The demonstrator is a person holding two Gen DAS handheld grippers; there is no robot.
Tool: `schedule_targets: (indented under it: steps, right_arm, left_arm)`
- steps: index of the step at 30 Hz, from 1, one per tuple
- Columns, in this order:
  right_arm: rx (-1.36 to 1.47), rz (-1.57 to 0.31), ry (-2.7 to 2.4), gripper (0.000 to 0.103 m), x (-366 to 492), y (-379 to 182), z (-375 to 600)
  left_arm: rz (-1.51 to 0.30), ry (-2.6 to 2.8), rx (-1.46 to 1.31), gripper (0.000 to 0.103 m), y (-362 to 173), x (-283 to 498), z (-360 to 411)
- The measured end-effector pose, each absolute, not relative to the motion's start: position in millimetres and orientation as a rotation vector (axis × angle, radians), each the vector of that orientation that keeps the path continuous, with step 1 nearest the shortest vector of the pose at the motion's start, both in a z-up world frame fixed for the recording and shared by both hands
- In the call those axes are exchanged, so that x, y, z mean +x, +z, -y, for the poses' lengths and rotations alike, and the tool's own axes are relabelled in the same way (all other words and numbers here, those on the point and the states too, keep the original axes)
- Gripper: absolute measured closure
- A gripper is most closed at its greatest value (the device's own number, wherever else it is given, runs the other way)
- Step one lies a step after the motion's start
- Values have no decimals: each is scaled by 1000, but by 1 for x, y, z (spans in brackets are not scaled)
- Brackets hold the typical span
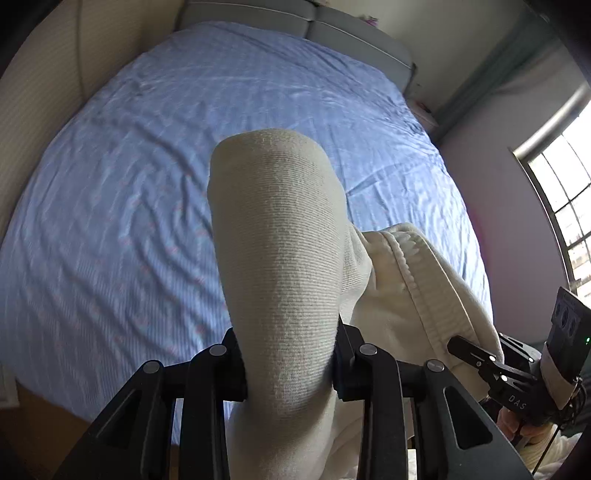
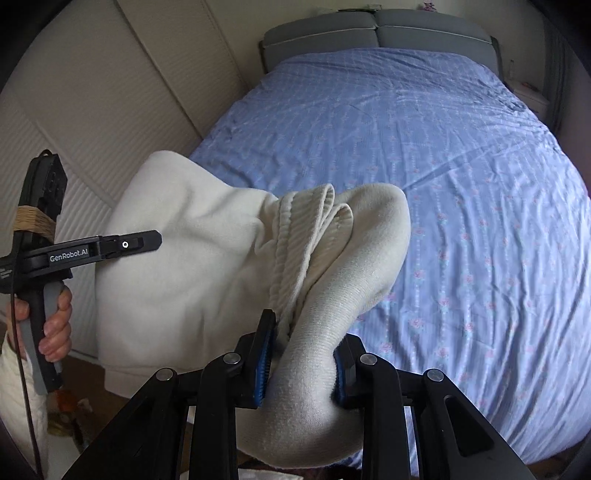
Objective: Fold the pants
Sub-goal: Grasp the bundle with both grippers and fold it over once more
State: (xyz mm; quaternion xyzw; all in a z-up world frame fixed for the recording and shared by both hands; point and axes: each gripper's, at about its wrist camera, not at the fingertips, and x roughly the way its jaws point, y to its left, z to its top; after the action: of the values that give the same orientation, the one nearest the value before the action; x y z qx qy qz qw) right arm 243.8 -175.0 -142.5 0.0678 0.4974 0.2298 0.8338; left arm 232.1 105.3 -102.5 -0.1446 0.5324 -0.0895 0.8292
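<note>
Cream knit pants [image 1: 280, 258] hang in the air above the near end of the bed, held by both grippers. My left gripper [image 1: 290, 362] is shut on a ribbed cuff or waistband part of the pants. My right gripper [image 2: 303, 365] is shut on another ribbed part of the pants [image 2: 325, 295], with the drawstring band folded beside it. The rest of the fabric [image 2: 177, 266] drapes between the two grippers. The right gripper also shows at the lower right of the left wrist view [image 1: 480, 358], and the left gripper at the left of the right wrist view [image 2: 122, 245].
A bed with a wrinkled blue floral sheet [image 1: 184, 166] fills both views, with a grey headboard [image 2: 376, 29] at the far end. A beige wardrobe [image 2: 92, 110] stands left of the bed. A window [image 1: 565, 206] is on the right wall.
</note>
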Motion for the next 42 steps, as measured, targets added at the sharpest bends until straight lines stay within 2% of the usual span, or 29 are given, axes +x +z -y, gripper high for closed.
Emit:
schedule_targets:
  steps: [9, 16, 29, 42]
  right_arm:
    - [123, -1029, 608, 75, 219, -140, 158]
    - [95, -1023, 619, 75, 218, -129, 100]
    - [224, -1058, 469, 75, 261, -139, -65]
    - [183, -1118, 428, 75, 370, -171, -179]
  left_arm:
    - [-1111, -109, -373, 71, -100, 185, -146]
    - [-1096, -134, -362, 71, -101, 196, -213]
    - [-1157, -248, -258, 71, -108, 299, -380]
    - [-1211, -267, -253, 71, -171, 431, -483]
